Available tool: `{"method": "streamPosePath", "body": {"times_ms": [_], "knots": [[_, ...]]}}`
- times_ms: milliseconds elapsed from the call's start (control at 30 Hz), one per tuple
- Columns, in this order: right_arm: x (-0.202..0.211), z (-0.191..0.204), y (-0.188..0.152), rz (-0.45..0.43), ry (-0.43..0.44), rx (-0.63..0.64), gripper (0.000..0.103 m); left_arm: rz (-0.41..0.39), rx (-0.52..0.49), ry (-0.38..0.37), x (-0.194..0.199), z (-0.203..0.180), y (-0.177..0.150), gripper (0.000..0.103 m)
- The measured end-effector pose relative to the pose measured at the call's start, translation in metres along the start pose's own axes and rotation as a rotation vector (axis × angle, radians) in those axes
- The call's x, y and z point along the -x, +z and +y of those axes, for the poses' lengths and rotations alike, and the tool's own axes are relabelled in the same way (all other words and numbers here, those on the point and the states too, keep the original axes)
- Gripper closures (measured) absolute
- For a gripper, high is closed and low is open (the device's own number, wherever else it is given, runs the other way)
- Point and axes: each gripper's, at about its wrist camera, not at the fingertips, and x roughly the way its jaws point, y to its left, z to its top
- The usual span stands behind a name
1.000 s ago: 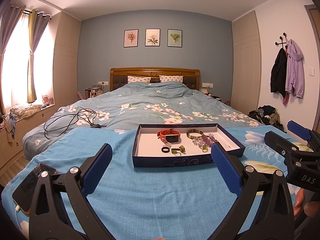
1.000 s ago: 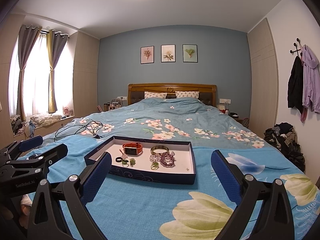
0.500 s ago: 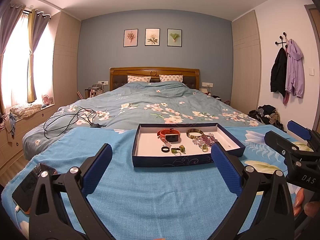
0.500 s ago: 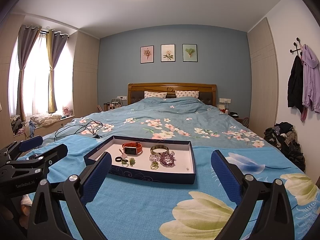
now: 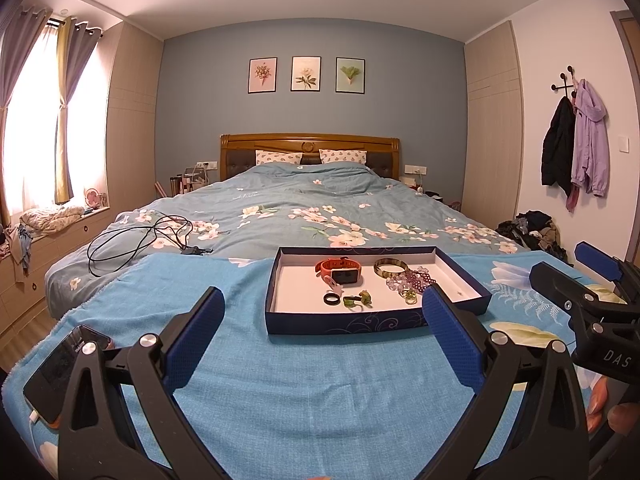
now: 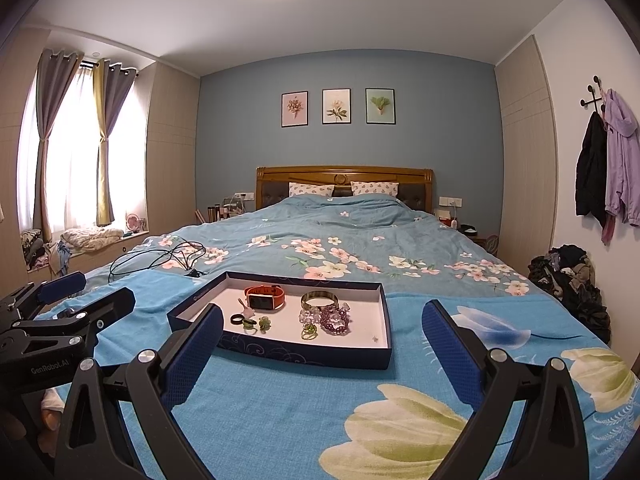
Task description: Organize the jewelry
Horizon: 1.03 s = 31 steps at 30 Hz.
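Blue towel [image 5: 304,364]: spread over the foot of the bed [image 5: 304,204], carrying the tray and lying under both grippers.
Tray [image 5: 344,322]: a shallow navy box with a white floor, lying flat on the towel ahead of both grippers, well short of their tips.
Watch [image 5: 340,272]: orange strap, dark face, at the far left-centre of the tray floor.
Bangle [image 5: 391,268]: a green-brown hoop just right of the watch, near the far wall.
Bead bracelets [image 5: 412,280]: a purple and clear cluster just in front of the bangle, touching one another.
Black ring [image 5: 331,299]: flat on the tray floor, nearer the front wall, below the watch.
Green pieces [image 5: 357,300]: two small items just right of the black ring; their exact kind is too small to tell.
Yellow-green ring [image 6: 309,334]: in front of the bead cluster, close to it.
Left gripper [image 5: 322,330]: fingers spread wide, nothing between the blue pads, held above the towel in front of the tray.
Right gripper [image 6: 322,344]: fingers equally wide apart and empty, to the right of the left one, aimed at the tray's front wall.
Phone [image 5: 60,372]: lies at the towel's left edge, a cable plugged into its near end.
Black cable [image 5: 140,240]: looped loosely on the floral duvet, beyond the towel on the left.
Fingertips [image 5: 622,418]: visible under the right gripper's handle in the left wrist view.
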Motion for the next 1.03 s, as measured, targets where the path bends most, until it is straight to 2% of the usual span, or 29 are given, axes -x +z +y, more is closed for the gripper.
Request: {"method": "streamPosePath", "body": {"times_ms": [833,900,1033], "knots": [[-0.006,-0.003,0.001,0.022,0.007,-0.005,0.007,0.01,0.014,-0.01,-0.003,0.006,0.0,0.006],[-0.009,-0.007,0.001,0.047,0.013,0.0,0.007,0.04,0.017,-0.028,-0.008,0.006,-0.001,0.006],[-0.027,-0.033,-0.003,0.167,0.007,0.016,0.007,0.124,0.01,-0.048,-0.023,0.009,-0.005,0.006]]}}
